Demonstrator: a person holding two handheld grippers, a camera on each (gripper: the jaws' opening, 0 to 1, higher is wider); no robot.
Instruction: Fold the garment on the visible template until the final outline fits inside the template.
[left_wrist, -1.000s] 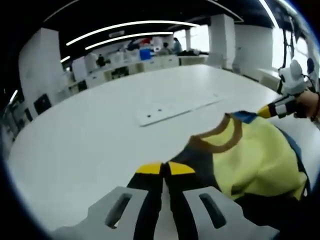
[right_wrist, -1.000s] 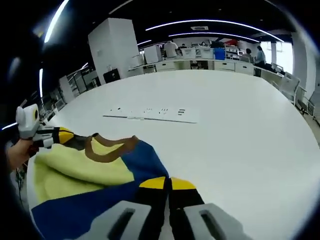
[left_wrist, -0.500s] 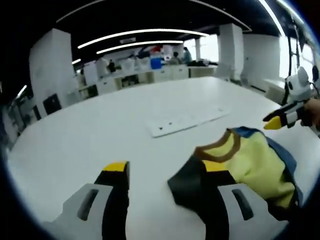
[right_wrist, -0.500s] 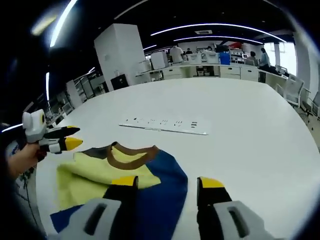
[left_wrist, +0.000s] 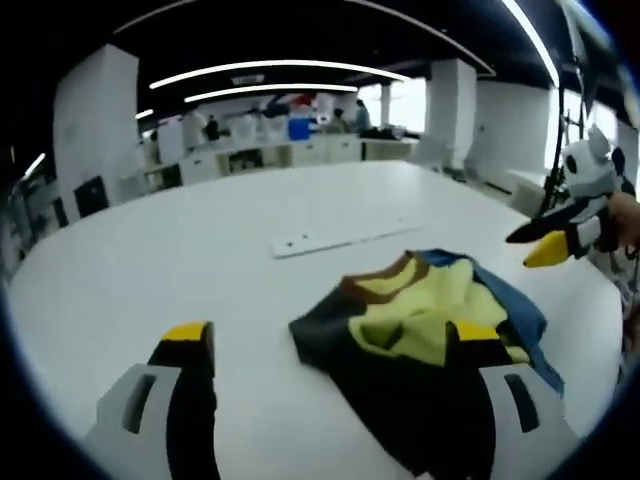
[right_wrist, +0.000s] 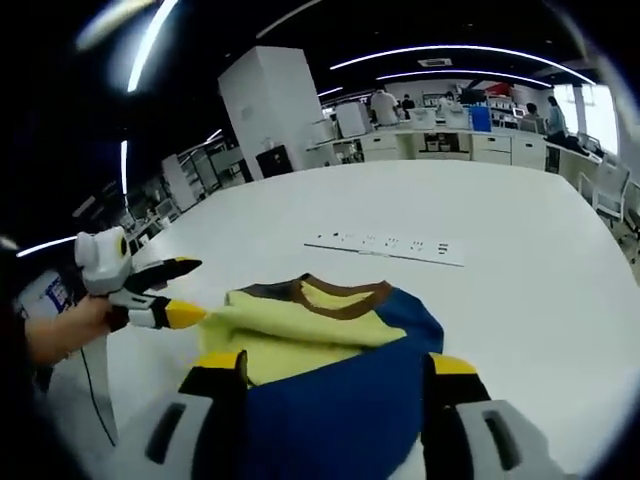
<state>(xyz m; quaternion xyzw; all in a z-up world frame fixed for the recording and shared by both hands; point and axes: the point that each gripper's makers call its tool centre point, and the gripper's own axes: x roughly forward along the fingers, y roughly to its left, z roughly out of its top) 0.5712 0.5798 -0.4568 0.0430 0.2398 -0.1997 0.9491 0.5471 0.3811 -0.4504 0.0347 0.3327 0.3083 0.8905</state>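
Observation:
The garment (left_wrist: 420, 312) lies in a loose folded heap on the white table (left_wrist: 200, 250). It is pale yellow, blue and dark, with a brown collar facing away. My left gripper (left_wrist: 330, 335) stands open just short of it, nothing between its yellow-tipped fingers. My right gripper (left_wrist: 522, 250) comes in from the right, open, off the garment's far edge. In the right gripper view the garment (right_wrist: 310, 325) lies just ahead of the open right gripper (right_wrist: 335, 365). The left gripper (right_wrist: 200, 290), held by a hand (right_wrist: 60, 330), is open beside the yellow edge.
A flat white strip with small dark marks (left_wrist: 340, 238) lies on the table beyond the garment, also seen as the strip (right_wrist: 385, 245) in the right gripper view. Desks, shelves and people stand far behind the table (right_wrist: 520, 260). A chair (right_wrist: 610, 185) stands at its right edge.
Both grippers were shut on the garment a second ago. They have opened, let it go and drawn back; the garment now rests on the table.

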